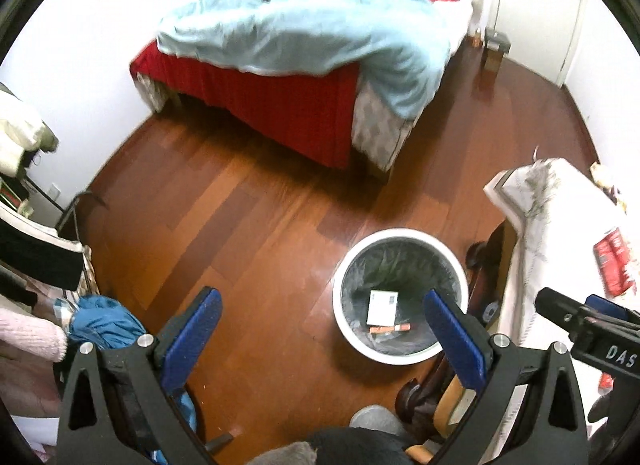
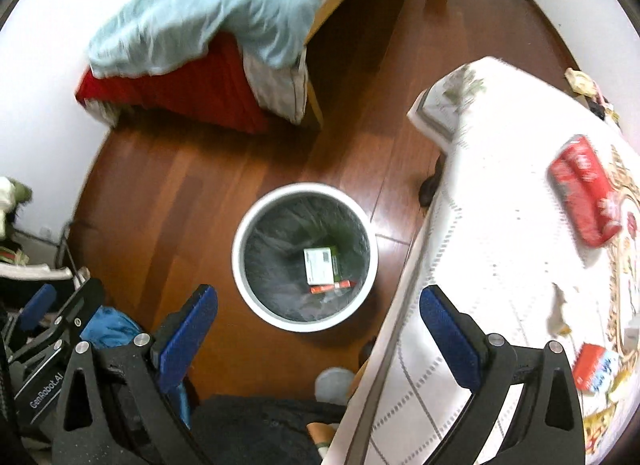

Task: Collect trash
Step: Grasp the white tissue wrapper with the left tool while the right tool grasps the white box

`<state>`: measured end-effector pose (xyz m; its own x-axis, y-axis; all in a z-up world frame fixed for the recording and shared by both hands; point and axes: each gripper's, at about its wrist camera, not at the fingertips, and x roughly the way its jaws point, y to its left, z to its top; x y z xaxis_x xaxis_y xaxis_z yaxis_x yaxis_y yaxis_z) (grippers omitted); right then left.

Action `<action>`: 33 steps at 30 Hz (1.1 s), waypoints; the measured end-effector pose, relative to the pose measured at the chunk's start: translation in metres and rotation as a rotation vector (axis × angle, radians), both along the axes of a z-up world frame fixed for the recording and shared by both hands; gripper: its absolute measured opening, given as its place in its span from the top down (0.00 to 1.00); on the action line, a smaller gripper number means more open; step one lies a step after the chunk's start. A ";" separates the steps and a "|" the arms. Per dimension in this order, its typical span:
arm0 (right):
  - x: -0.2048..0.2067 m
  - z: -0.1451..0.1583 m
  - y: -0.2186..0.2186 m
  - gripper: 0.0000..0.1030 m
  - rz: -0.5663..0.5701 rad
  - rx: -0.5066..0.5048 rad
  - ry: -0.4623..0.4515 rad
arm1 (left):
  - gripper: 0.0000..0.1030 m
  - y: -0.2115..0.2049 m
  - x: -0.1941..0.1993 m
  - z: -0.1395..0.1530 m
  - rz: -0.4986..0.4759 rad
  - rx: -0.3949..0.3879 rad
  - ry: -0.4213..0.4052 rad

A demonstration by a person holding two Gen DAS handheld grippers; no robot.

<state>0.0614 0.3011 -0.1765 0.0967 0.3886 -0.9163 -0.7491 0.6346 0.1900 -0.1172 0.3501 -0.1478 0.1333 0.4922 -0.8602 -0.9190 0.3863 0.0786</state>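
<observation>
A white round trash bin (image 1: 352,329) (image 2: 240,265) with a dark liner stands on the wooden floor beside the table. Inside it lie a white box (image 1: 383,307) (image 2: 318,265) and an orange-red wrapper (image 1: 390,329) (image 2: 332,287). A red crushed can (image 2: 584,193) (image 1: 612,261) lies on the white tablecloth (image 2: 500,225), and a small red-and-blue packet (image 2: 592,371) lies nearer me. My left gripper (image 1: 322,311) is open and empty above the floor left of the bin. My right gripper (image 2: 318,309) is open and empty above the bin's near rim and the table edge.
A bed (image 1: 304,49) with a light blue cover and red sheet stands at the back. A pile of clothes, with blue cloth (image 1: 102,323), lies at the left. Chair legs (image 1: 424,393) are by the table. More small items (image 2: 584,83) sit at the table's far end.
</observation>
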 end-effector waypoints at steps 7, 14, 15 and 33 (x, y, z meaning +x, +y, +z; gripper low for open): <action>0.039 0.076 -0.102 0.01 -0.143 0.163 -0.012 | 0.00 -0.051 0.034 0.058 -0.083 0.088 -0.089; 0.123 0.078 -0.253 0.01 -0.436 0.156 -0.013 | 0.00 -0.119 0.124 0.037 -0.243 -0.014 -0.109; 0.136 0.070 -0.273 0.01 -0.483 0.145 -0.002 | 0.00 -0.128 0.143 0.024 -0.265 -0.044 -0.103; 0.277 -0.080 -0.394 0.27 -0.828 -0.001 0.205 | 0.18 -0.193 0.324 -0.113 -0.504 -0.296 0.053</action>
